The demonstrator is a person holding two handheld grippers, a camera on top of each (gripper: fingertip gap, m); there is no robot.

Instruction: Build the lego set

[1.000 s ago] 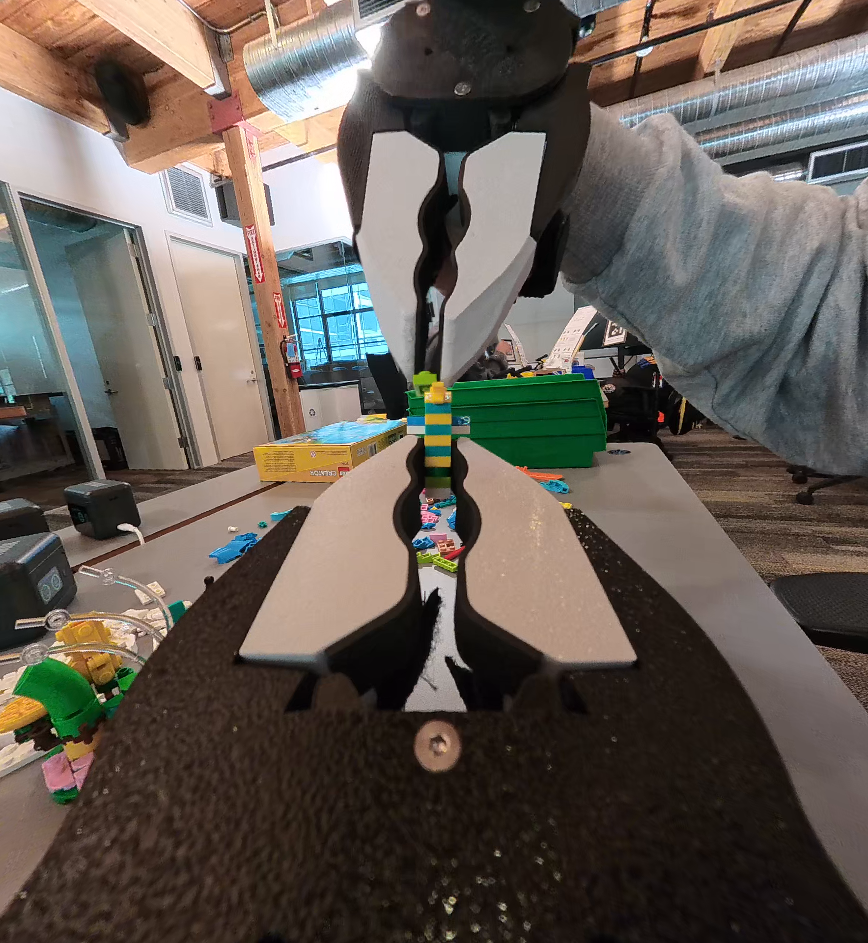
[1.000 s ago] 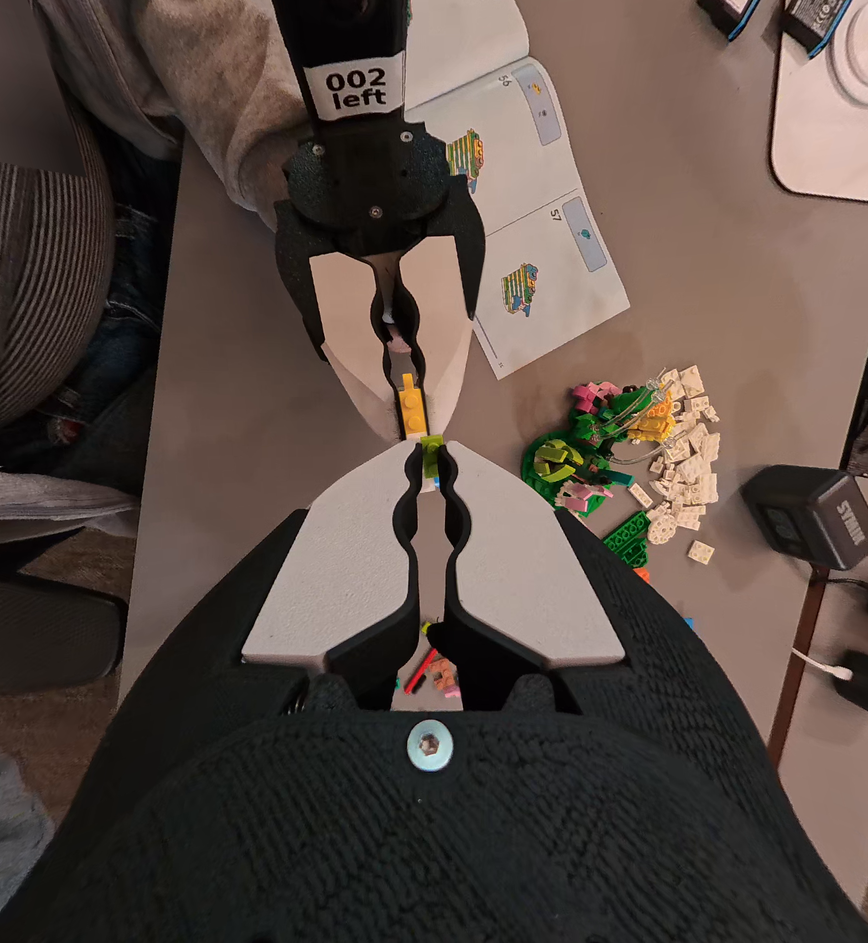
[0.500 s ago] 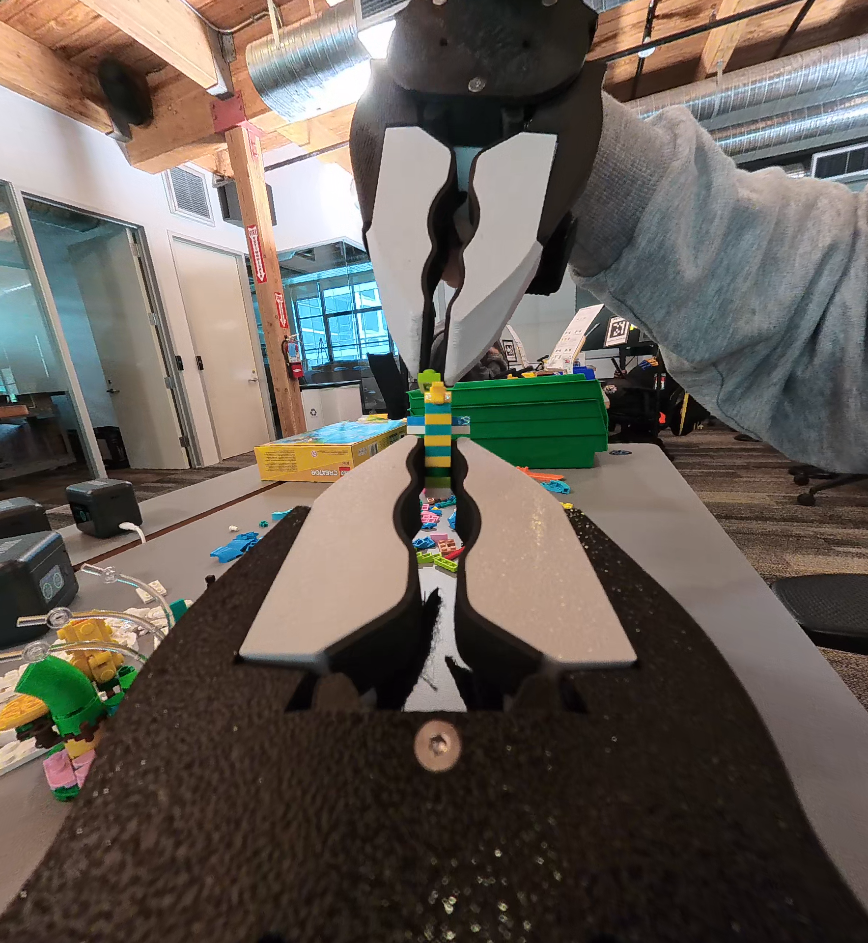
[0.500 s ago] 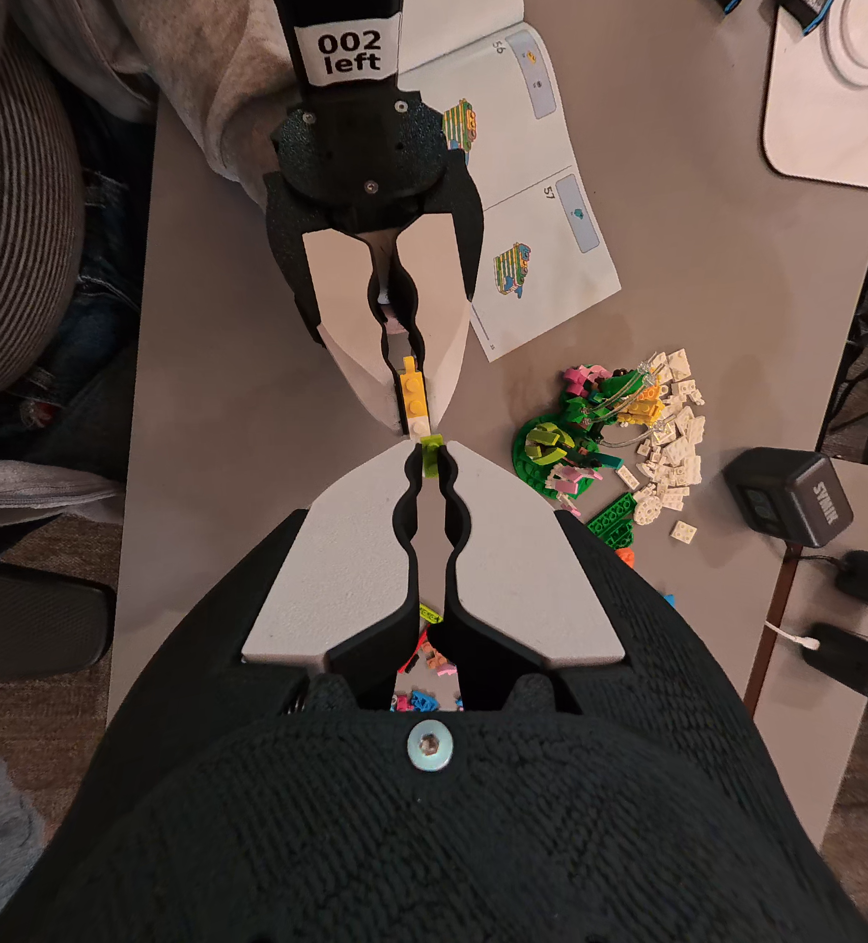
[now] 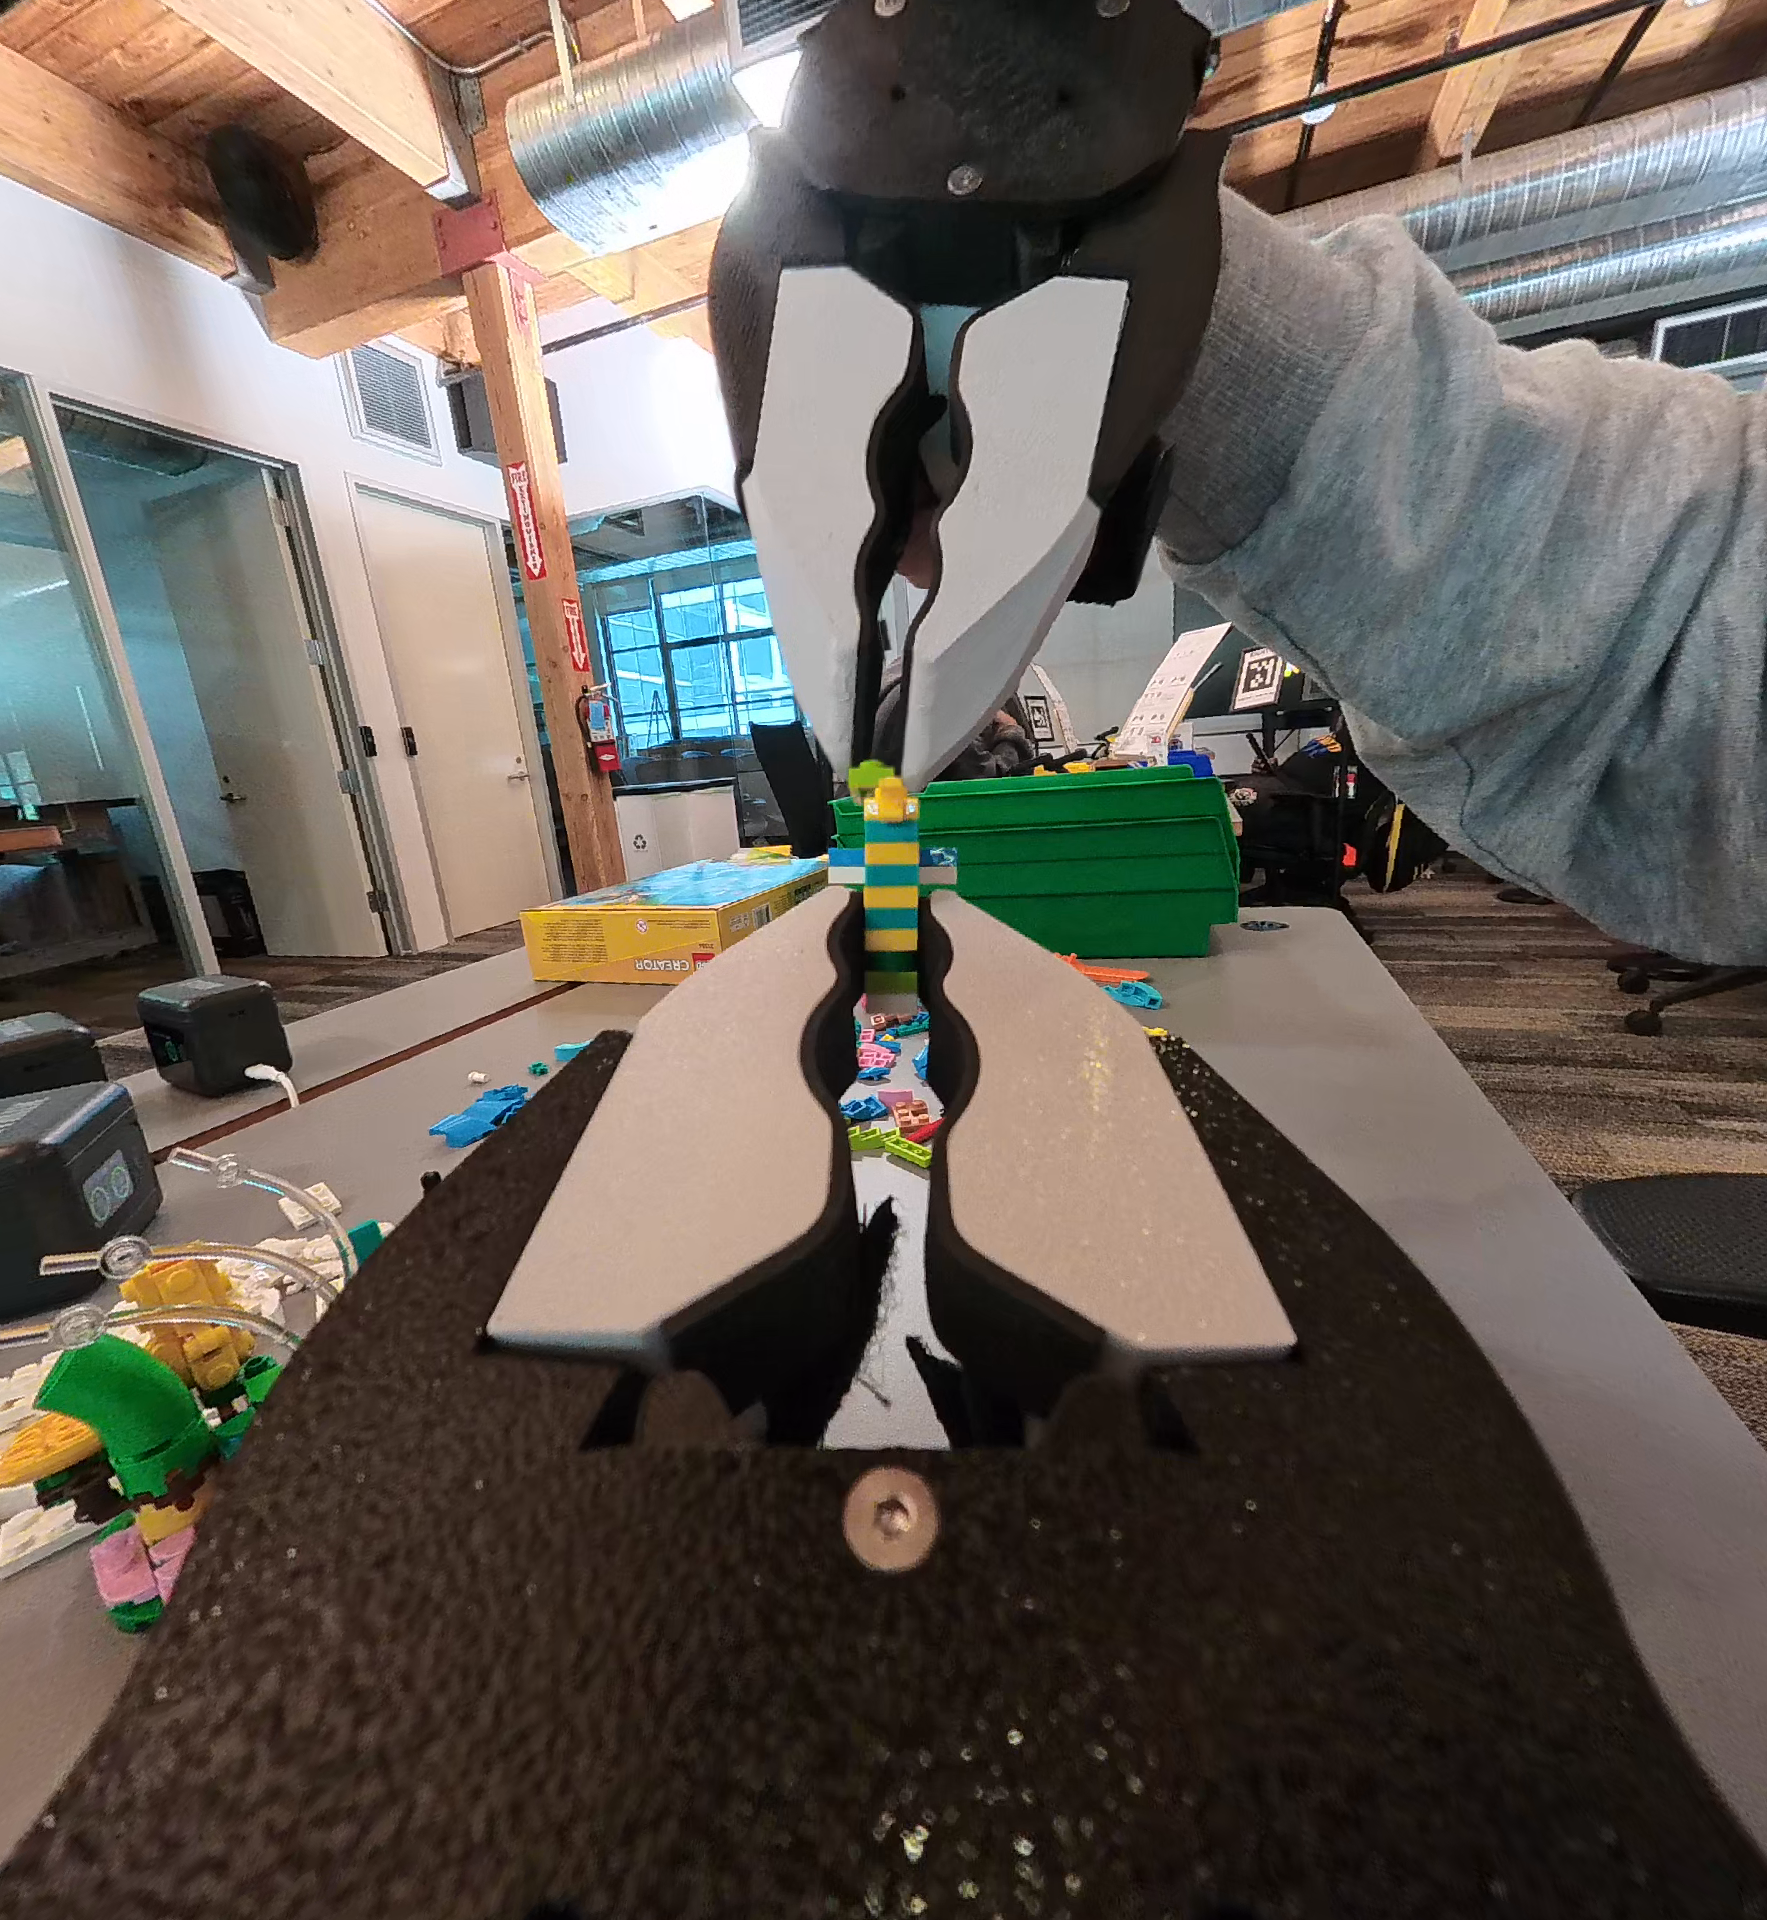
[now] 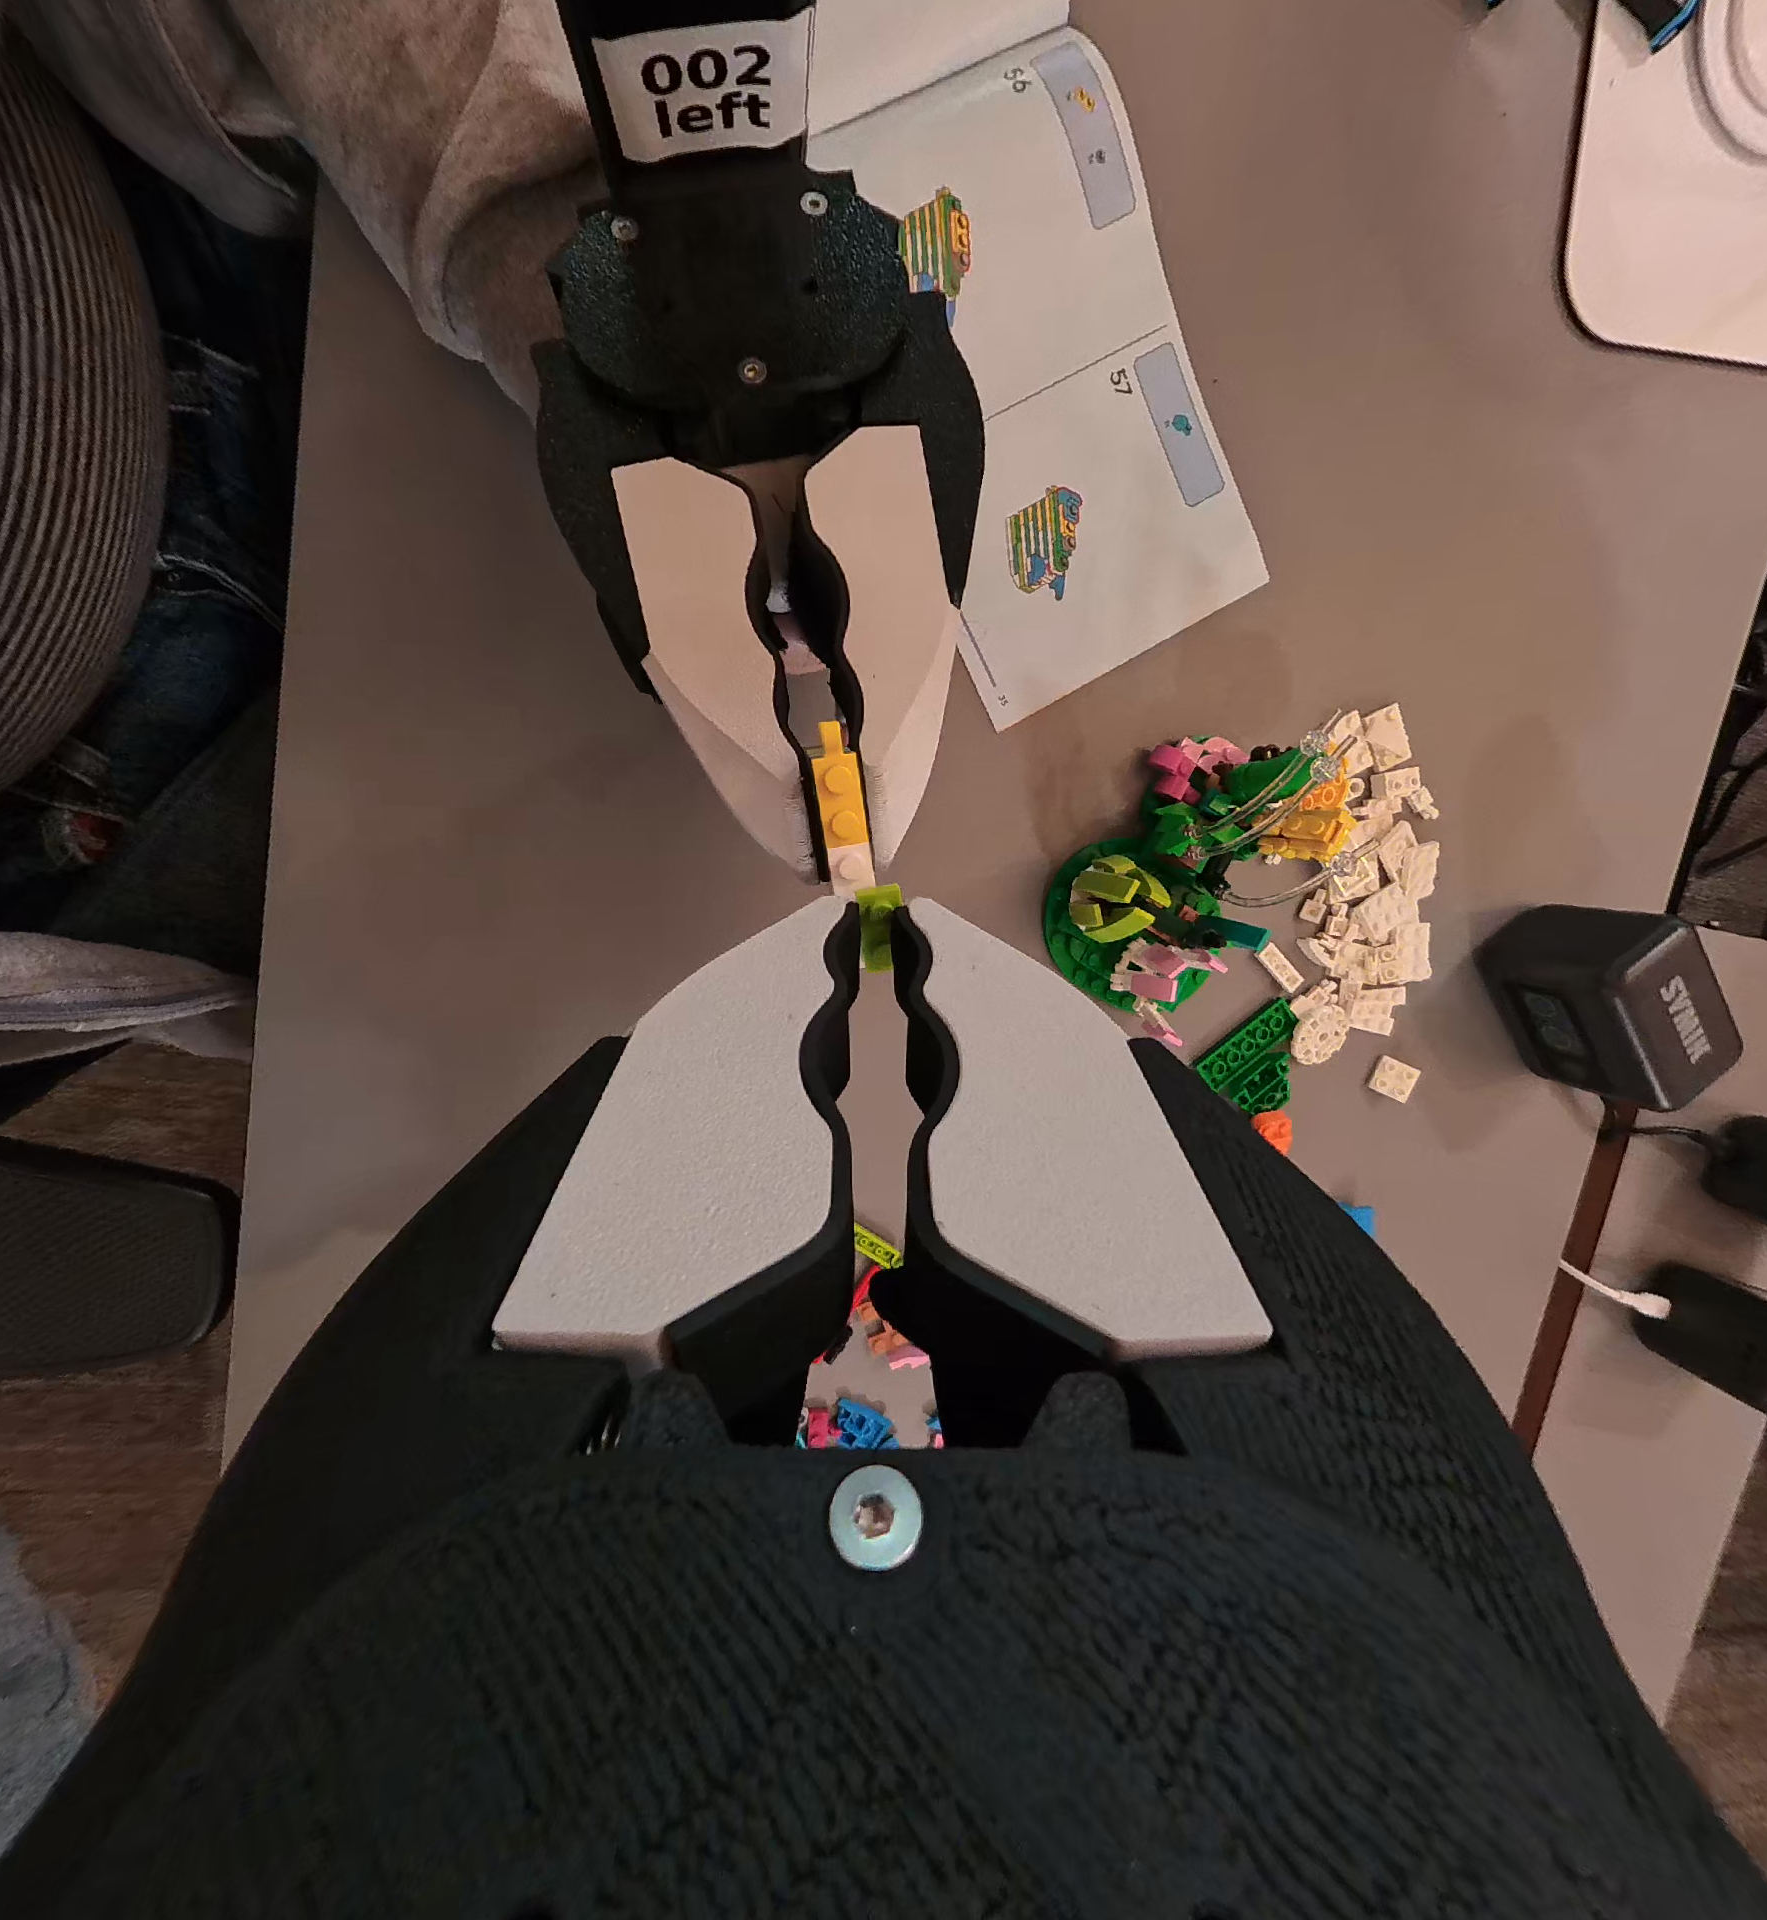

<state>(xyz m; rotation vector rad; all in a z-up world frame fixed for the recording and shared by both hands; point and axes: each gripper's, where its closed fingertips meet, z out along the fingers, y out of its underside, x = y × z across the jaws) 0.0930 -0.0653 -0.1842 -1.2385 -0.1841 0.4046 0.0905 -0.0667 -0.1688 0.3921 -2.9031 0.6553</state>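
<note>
My left gripper (image 5: 889, 940) is shut on a tall striped stack (image 5: 890, 894) of yellow, teal and blue plates and holds it upright above the table. My right gripper (image 5: 879, 756) comes down from above, shut on a small lime green piece (image 5: 866, 774) that sits at the stack's top front corner. In the right wrist view my right gripper (image 6: 877, 916) pinches the lime piece (image 6: 877, 923), which meets the white end of the stack's top (image 6: 839, 800); the stack is held by the left gripper (image 6: 843, 857). I cannot tell whether the piece is pressed on.
An open instruction booklet (image 6: 1066, 416) lies on the grey table (image 6: 463, 727). A partly built green model (image 6: 1128, 904), a pile of white pieces (image 6: 1378, 914) and black boxes (image 6: 1606, 997) are at the right. Green bins (image 5: 1045, 862), a yellow box (image 5: 671, 925) and loose pieces (image 5: 889, 1091) lie ahead. Left and right tips are no more than a few centimetres apart.
Both grippers stay shut on their pieces. The right gripper has shifted slightly over the stack, and the lime piece stays at the stack's top end.
</note>
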